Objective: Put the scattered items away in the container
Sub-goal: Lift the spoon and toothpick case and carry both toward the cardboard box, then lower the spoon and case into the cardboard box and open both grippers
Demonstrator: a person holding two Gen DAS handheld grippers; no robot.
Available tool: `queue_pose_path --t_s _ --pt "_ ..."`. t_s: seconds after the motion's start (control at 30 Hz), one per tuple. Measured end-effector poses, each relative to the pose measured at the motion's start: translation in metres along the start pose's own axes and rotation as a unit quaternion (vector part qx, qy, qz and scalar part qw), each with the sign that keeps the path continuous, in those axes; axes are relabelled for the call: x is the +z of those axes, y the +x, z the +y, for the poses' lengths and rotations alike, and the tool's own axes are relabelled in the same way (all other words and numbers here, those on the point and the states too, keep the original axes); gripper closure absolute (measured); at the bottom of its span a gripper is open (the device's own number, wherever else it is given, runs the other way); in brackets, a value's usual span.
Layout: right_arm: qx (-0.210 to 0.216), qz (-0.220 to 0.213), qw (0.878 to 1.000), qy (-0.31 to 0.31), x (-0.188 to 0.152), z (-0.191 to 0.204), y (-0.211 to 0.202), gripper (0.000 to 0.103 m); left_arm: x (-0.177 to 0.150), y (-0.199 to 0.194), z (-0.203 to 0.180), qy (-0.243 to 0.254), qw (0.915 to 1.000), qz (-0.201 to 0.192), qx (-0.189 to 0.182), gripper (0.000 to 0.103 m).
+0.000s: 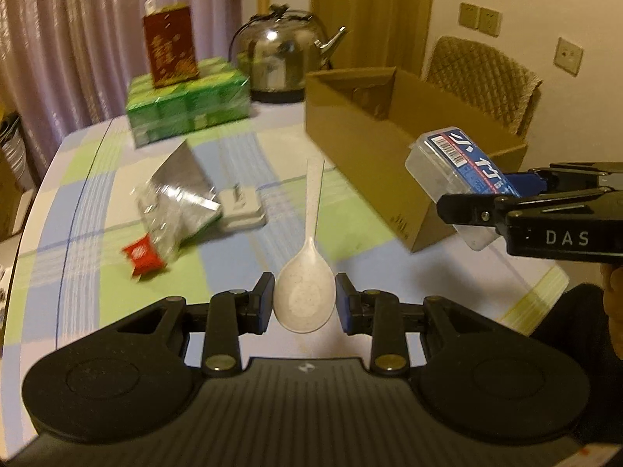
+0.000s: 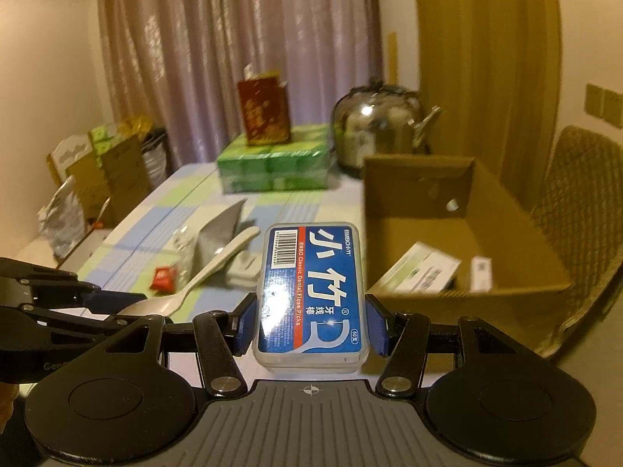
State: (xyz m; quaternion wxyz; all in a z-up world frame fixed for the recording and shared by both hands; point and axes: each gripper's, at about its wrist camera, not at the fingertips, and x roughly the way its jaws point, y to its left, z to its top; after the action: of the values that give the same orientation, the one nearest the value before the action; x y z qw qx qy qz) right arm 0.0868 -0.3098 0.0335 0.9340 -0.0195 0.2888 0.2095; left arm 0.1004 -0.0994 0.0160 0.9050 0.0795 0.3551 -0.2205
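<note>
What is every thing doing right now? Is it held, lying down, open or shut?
left gripper: shut on the spoon's bowl.
spoon: held up, handle pointing away.
right gripper: shut on the floss box.
floss box: held, lid closed.
cardboard box: open, with packets inside.
silver pouch: lying on the table, crumpled.
red packet: lying on the table.
kettle: upright, lid on.

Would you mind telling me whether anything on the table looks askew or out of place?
Mainly the clear crinkled bag: it lies crumpled on its side, overlapping a small white case, with a red sachet loose beside it. Nothing looks spilled.
</note>
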Motion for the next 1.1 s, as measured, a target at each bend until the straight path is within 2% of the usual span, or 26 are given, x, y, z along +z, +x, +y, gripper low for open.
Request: queue_pose_path --t_s 0.23,0.53,0.9,1.1 --pt "-0.044 -0.026 0.999 0.015 0.026 -0.047 -0.002 0.05 0.042 0.013 -0.029 0.013 0.9993 -0.022 -0.029 0.075" --pt "-0.087 -0.038 0.995 0.034 0.05 -0.108 0.019 0.05 0.097 0.047 -0.075 0.023 0.9965 -0.04 -0.07 0.075" --pt "-0.1 -0.027 0.993 0.048 0.057 -0.155 0.06 0.05 0.141 0.118 -0.103 0.025 0.9951 -0.023 -0.093 0.075" --pt "-0.105 -0.02 0.993 0.054 0.055 -0.173 0.076 0.05 0.15 0.155 -0.109 0.042 0.9955 -0.005 -0.085 0.075"
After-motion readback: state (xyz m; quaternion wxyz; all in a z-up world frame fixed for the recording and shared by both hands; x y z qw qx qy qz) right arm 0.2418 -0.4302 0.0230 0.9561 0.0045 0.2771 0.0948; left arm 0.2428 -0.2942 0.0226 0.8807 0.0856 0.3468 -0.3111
